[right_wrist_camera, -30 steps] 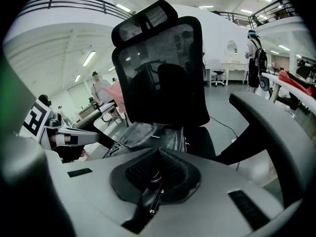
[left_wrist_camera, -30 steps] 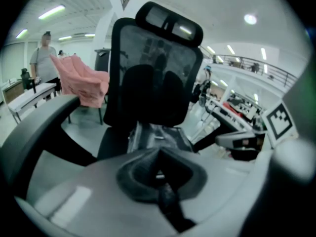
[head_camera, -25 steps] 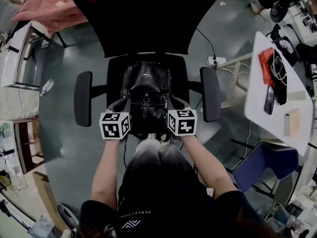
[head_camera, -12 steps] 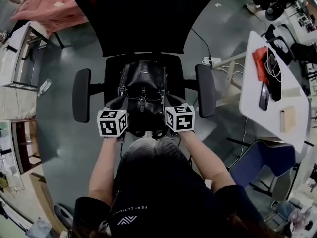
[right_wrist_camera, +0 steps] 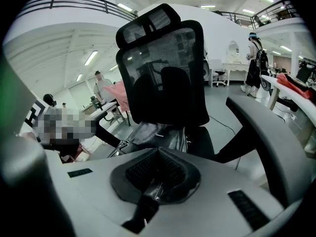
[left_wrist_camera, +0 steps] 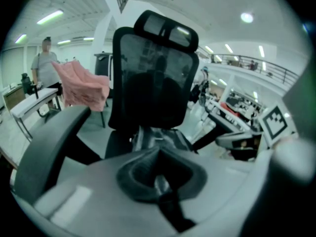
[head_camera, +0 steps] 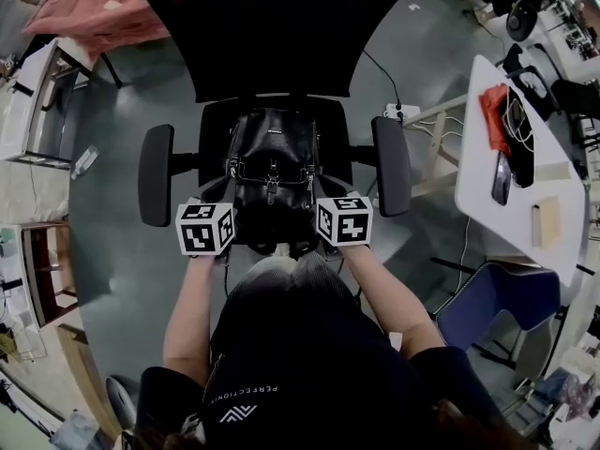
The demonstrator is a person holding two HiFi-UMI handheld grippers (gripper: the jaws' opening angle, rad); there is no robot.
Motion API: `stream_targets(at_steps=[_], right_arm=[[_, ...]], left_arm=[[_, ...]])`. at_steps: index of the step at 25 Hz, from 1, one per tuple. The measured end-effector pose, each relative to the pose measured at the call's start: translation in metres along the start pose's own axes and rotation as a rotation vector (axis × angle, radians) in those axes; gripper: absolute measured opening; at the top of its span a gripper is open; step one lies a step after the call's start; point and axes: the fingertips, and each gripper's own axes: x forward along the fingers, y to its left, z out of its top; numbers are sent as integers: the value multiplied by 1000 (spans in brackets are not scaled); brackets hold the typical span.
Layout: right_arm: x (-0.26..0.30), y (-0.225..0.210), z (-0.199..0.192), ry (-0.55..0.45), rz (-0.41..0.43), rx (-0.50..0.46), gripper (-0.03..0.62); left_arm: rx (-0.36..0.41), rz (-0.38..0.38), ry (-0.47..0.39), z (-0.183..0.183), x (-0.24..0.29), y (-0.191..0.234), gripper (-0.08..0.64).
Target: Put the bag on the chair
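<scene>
Grey floor, open workroom. Black bag rests on chair seat against backrest, betw. two armrests. L. hand-held gripper & r. hand-held gripper: jaws closed, each pinching a bag strap. White tabletop w/ red cloth at right; blue chair near it; pink blanket upper left.

Right gripper clamped on black strap; bag lies on chair seat ahead, backrest behind.
</scene>
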Motion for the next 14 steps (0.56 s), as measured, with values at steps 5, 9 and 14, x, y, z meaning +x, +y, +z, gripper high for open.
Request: stream_targets(at_steps=[5, 9, 14], right_arm=[[-1, -2, -3, 2, -3, 6, -2], [-3, -3, -7, 5, -2, 7, -2], [-4, -6, -8, 5, -7, 13, -2]], left_arm=[[4, 0, 9, -2, -1, 0, 9], [1, -1, 16, -5, 0, -2, 9], [-2, -2, 13, -6, -1, -3, 9]])
